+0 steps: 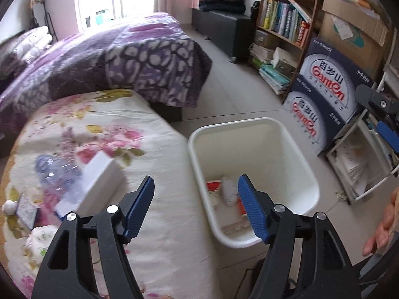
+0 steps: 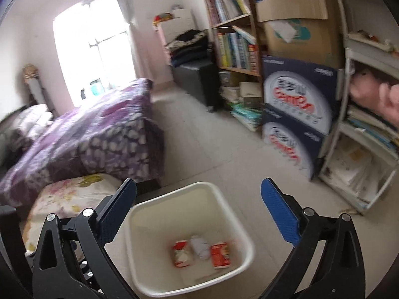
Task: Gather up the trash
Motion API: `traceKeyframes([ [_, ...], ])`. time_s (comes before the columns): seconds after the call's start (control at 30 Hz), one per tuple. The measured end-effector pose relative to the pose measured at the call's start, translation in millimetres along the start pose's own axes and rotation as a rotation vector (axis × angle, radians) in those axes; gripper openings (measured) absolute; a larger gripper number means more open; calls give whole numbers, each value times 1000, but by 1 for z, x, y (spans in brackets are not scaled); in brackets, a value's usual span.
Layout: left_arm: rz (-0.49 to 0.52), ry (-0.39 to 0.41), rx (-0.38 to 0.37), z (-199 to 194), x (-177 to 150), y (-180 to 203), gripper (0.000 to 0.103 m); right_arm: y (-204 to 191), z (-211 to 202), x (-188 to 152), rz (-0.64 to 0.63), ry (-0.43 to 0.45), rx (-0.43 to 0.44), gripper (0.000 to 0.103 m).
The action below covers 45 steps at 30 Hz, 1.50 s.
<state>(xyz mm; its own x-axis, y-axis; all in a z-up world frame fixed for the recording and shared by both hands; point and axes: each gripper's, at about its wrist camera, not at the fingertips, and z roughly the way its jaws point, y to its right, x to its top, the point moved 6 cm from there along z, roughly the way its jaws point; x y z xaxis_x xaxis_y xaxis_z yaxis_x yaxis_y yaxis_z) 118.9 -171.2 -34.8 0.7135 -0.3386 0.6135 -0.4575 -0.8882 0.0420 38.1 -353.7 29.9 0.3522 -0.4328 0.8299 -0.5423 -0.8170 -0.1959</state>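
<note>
A white plastic bin (image 1: 264, 147) stands on the floor beside a floral-covered bed surface (image 1: 159, 224). Inside lie two red-and-white cartons (image 2: 180, 253) (image 2: 220, 254) and a crumpled white piece (image 2: 199, 246). On the floral cover lie a white box (image 1: 99, 184), a clear plastic bottle (image 1: 54, 172), a small packet (image 1: 25, 209) and a plastic bag (image 1: 37, 239). My left gripper (image 1: 196, 178) is open and empty, straddling the bin's near-left rim. Above the bin (image 2: 154, 224) my right gripper (image 2: 198, 182) is wide open and empty; one of its fingers (image 1: 386, 132) shows at the right edge.
A bed with a purple blanket (image 1: 112, 57) lies beyond the floral surface. Right of the bin stand two stacked blue water boxes (image 1: 324, 99), a bookshelf (image 1: 284, 20) and a white rack of papers (image 1: 359, 164). A person's hand (image 1: 384, 229) is at the right edge.
</note>
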Motion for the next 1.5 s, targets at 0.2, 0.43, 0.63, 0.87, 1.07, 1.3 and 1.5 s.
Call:
traceKeyframes([
  [0.2,8,16,87,-12,-15,-30,71,-33,7,-17,-108,-62,34,96],
  [0.43,-34,22,164,-21,-29,-66,77,-69,9,-42,-187,-134,76,96],
  [0.63,-19,-65,199,-17,-46,-94,84,-97,8,-61,-289,-161,89,96],
  [0.87,222,-276,260,4,-88,-132,87,-114,12,-69,-304,-199,119,96],
  [1.07,393,-419,293,25,-117,-171,87,-131,20,-87,-331,-270,148,96],
  [1.3,365,-426,156,38,-112,-198,90,-145,27,-104,-383,-312,152,96],
  [1.5,153,-397,39,36,-100,-228,70,-154,36,-113,-364,-371,173,96],
])
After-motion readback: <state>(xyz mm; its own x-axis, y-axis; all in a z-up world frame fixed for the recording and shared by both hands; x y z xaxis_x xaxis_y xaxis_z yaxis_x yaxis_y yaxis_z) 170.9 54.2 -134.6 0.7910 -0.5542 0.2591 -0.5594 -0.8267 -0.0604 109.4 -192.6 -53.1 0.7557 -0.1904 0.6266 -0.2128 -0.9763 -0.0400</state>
